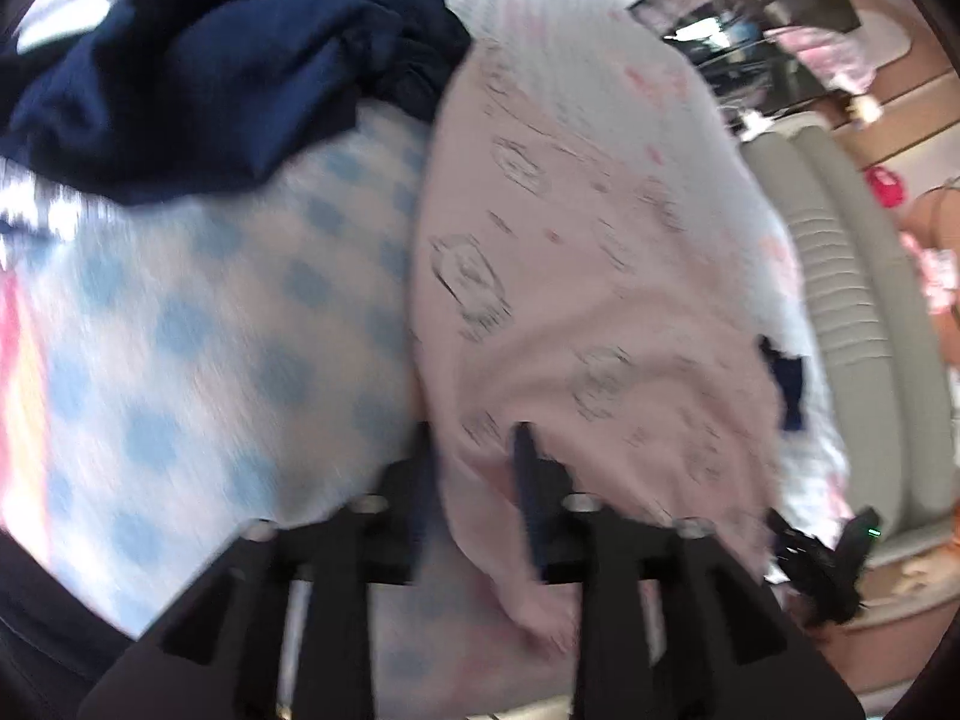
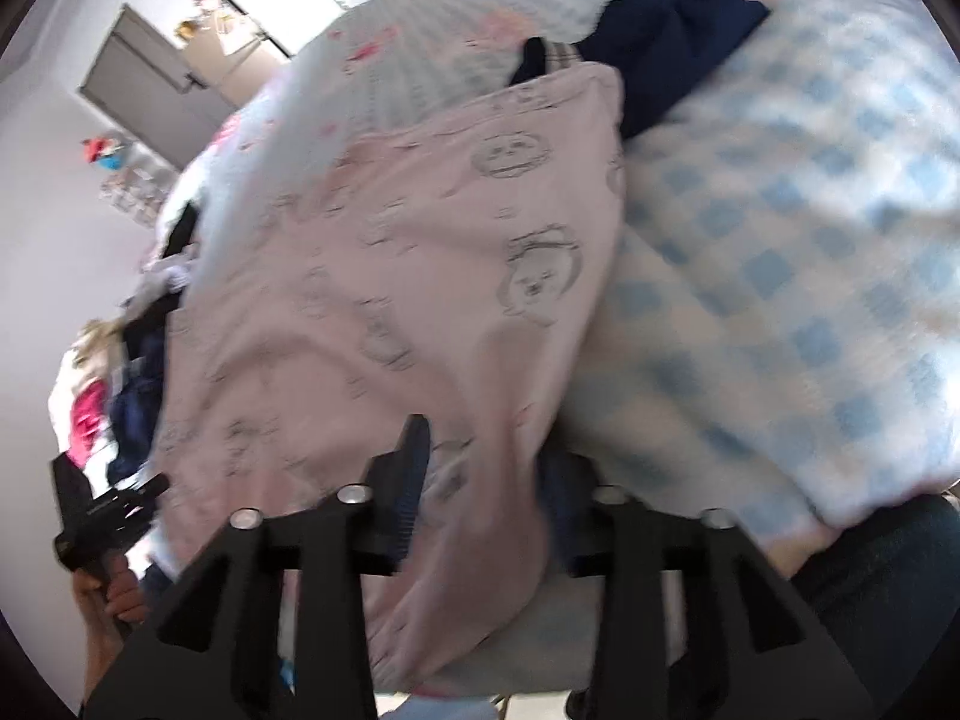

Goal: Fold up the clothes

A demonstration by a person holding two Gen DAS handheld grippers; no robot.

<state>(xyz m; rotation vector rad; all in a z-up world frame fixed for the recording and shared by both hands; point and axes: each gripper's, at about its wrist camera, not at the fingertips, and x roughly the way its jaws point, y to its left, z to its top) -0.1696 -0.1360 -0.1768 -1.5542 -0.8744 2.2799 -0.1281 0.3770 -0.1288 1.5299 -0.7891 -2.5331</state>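
Both the left gripper (image 1: 474, 450) and right gripper (image 2: 480, 450) clamp the pink garment (image 1: 570, 276) over the checked blanket (image 1: 240, 300)

Soft matt pink cloth garment (image 1: 576, 276); matt black plastic hand-held gripper (image 1: 474, 450).

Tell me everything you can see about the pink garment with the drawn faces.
The pink garment is pale, soft-looking cloth printed with grey sketched faces. It lies spread and wrinkled over the blue checked blanket, its far edge against a navy garment. The left claw and right claw each pinch its near edge.
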